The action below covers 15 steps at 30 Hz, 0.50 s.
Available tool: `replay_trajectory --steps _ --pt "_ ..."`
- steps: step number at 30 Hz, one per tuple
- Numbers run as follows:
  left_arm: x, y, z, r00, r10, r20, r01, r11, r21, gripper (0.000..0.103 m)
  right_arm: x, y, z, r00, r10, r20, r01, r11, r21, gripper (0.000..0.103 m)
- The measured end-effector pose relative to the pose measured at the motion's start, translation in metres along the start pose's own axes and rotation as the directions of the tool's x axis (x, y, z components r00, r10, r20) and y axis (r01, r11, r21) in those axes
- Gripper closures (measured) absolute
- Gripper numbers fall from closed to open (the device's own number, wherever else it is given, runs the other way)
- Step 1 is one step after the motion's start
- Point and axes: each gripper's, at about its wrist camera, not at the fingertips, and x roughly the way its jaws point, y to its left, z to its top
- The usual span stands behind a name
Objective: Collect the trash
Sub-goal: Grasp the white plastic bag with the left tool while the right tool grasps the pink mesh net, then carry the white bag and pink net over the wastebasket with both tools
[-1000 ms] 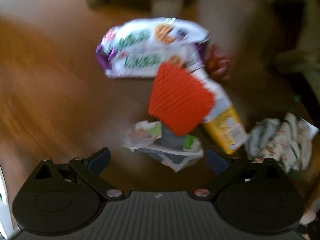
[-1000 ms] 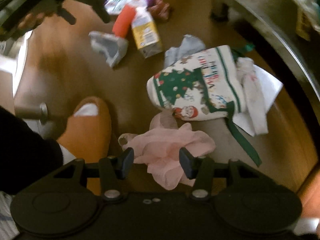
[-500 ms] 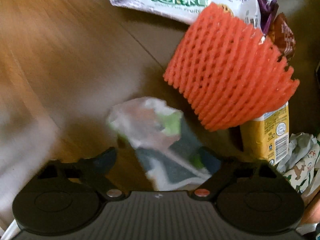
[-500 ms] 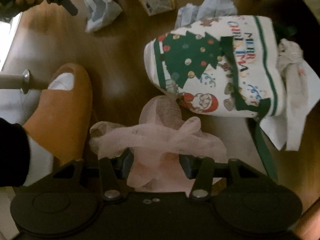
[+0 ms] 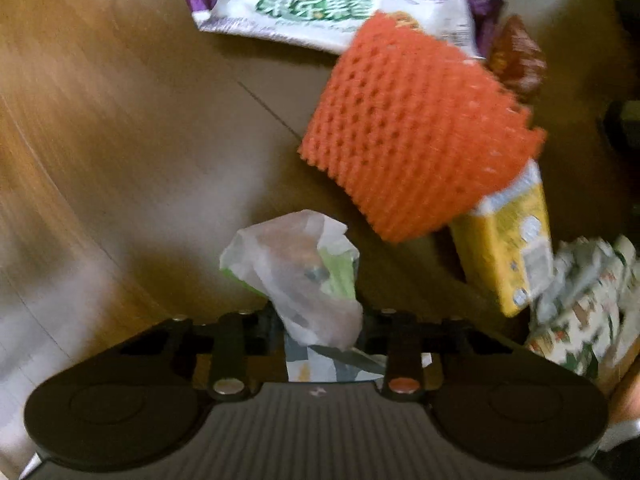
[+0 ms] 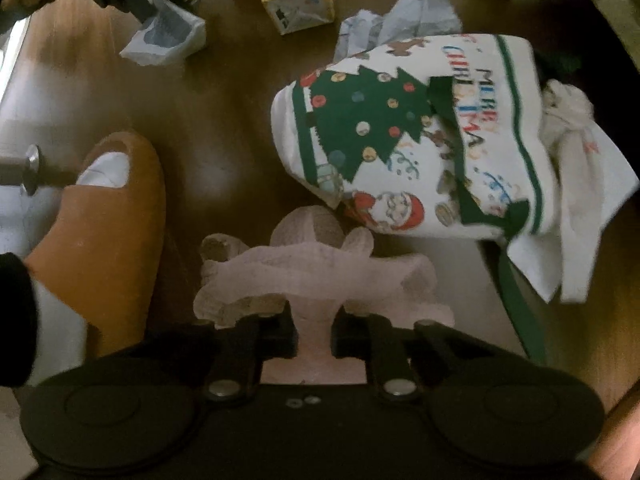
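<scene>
Scattered across a brown wooden floor [image 5: 120, 128], litter is pictured being gathered two pieces at a time. The largest item, one white Christmas-printed bag with a green tree and Santa [image 6: 420, 152], lies untouched beside one crumpled pale-blue paper sheet [image 6: 400, 20]. One white-and-purple snack packet with green lettering [image 5: 340, 4] is seen at the far edge, with one orange foam mesh fruit sleeve [image 5: 416, 136] resting partly over it and over one yellow drink carton [image 5: 508, 248]; one dark red-brown wrapper [image 5: 520, 64] sits just beyond.

The right tongs [image 6: 314, 332] are closed to a narrow gap on one crumpled pale-pink tissue wad [image 6: 316, 272], gripped only by a thin pinched neck. The left tongs [image 5: 320, 328] are likewise drawn in on one crumpled white plastic wrapper with green print [image 5: 296, 272], held by its lower end.

Both grips are judged shallow: soft tissue could tear or slide free if lifted briskly, and slick plastic could slip out. The trailing pink folds lie against the Christmas bag and might drag it. One orange slipper over a white sock [image 6: 100, 232] stands close to the pink wad and could be brushed.
</scene>
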Motion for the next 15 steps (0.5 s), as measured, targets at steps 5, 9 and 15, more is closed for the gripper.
replay_trajectory --steps 5,9,15 --pt "-0.039 -0.006 -0.011 0.999 -0.008 0.034 0.006 0.998 0.070 0.070 -0.037 -0.002 -0.018 1.000 -0.005 0.031 0.003 0.996 0.087 0.090" --pt "-0.081 -0.019 -0.025 0.995 -0.035 0.097 0.022 0.991 0.133 0.070 -0.077 -0.003 -0.026 0.996 -0.036 0.087 0.023 0.990 0.140 0.090" --pt "-0.147 -0.031 -0.025 0.967 -0.117 0.225 0.071 0.977 0.201 0.070 -0.147 0.000 -0.037 0.971 -0.104 0.215 0.058 0.976 0.210 0.090"
